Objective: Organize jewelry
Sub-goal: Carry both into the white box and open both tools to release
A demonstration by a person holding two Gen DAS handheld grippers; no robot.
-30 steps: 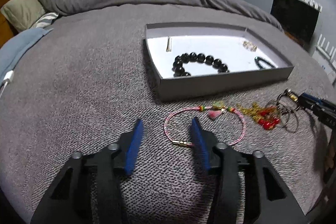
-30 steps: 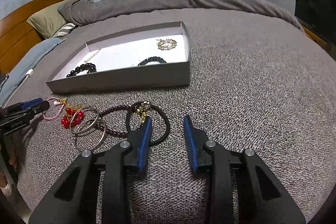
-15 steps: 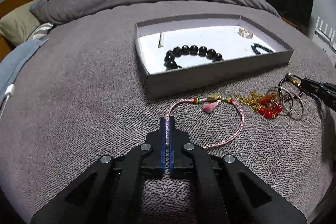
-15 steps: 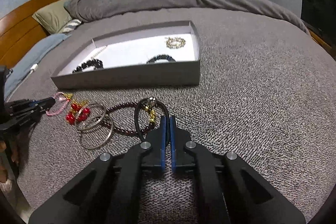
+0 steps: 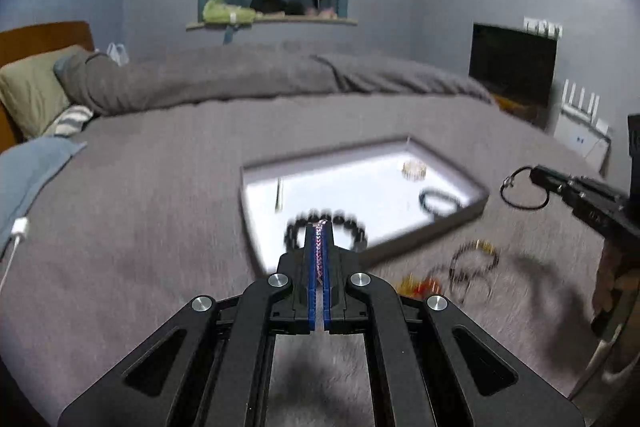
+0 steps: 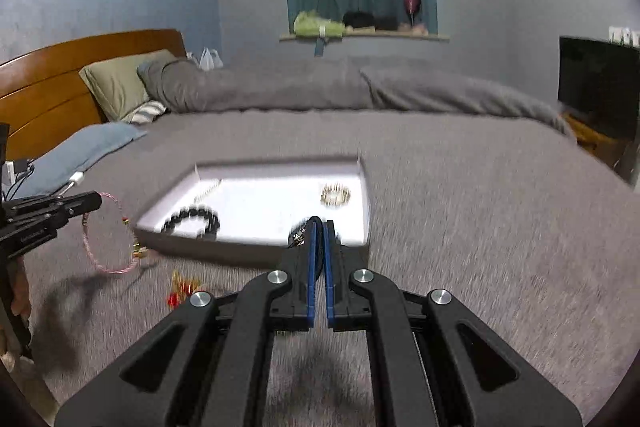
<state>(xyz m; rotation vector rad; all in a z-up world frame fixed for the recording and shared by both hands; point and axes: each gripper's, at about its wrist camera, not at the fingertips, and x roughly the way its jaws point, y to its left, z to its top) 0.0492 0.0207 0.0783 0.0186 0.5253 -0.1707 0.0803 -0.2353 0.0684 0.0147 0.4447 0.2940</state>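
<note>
Left wrist view: the left claw [image 5: 319, 247] is closed on a pink braided bracelet [image 5: 319, 251], held above the near edge of the grey tray [image 5: 460, 217] on the bed [image 5: 160, 187]; the right claw [image 5: 538, 179] at right carries a black cord bracelet [image 5: 520, 187] in the air. Right wrist view: the right claw [image 6: 319, 239] is closed on the black cord bracelet [image 6: 298, 235] before the tray [image 6: 362, 187], while the pink braided bracelet [image 6: 108, 235] hangs clear of the bed from the left claw [image 6: 94, 201].
</note>
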